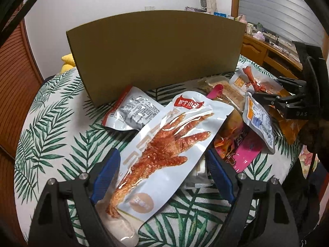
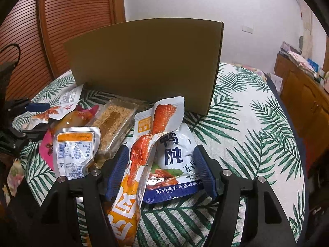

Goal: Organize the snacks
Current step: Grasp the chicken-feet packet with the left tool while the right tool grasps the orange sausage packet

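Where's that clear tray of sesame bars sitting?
In the right wrist view the sesame bar tray lies left of centre, just before the cardboard box, among the snack packets.

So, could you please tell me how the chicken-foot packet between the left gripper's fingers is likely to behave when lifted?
The chicken-foot packet will probably flop, being a thin, creased pouch. Its glossy film may slip on the pads. It looks light for its size.

White wall, slatted wooden door, wooden cabinet, leaf-print tablecloth
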